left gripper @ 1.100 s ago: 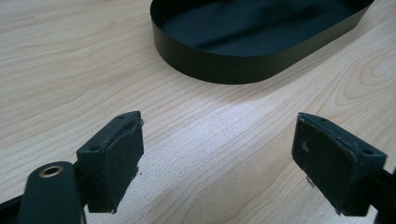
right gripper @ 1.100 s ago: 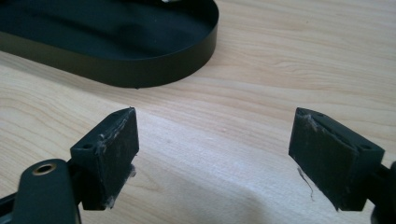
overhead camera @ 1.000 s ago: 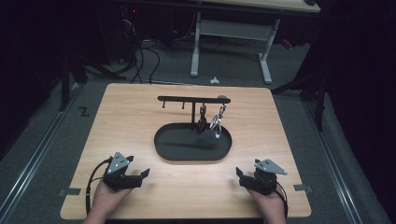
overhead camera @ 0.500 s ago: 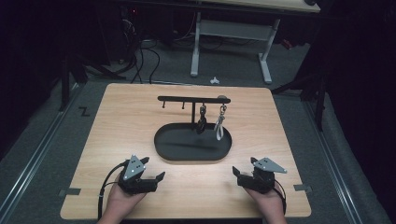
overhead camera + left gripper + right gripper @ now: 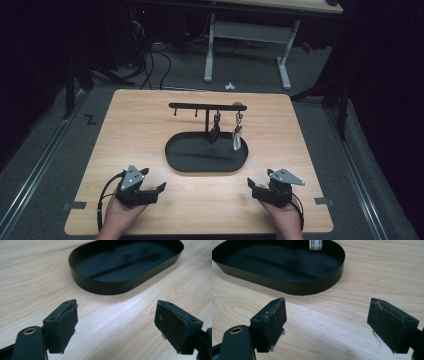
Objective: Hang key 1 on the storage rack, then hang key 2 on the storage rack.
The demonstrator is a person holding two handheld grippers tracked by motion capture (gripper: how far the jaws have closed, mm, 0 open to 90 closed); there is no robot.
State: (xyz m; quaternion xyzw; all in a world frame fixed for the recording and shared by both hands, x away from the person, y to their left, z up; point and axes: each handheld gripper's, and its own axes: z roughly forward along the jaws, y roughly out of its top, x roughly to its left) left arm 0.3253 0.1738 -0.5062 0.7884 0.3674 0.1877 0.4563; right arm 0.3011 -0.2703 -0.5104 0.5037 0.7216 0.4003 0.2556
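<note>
left tongs (image 5: pixel 159 188): jaws wide apart, hand-held | right tongs (image 5: pixel 251 185): jaws wide apart, hand-held

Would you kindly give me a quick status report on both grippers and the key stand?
Left gripper open, empty. Right gripper open, empty. Two key fobs hanging on stand above black tray. Nothing in the way.

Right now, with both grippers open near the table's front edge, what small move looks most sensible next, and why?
Probably ease the right gripper forward toward the silver keychain hanging on the black rack over the oval tray. Both grippers are open and hold nothing, and the two hanging items sit on the rack's right half, nearer that hand than the left gripper.
</note>
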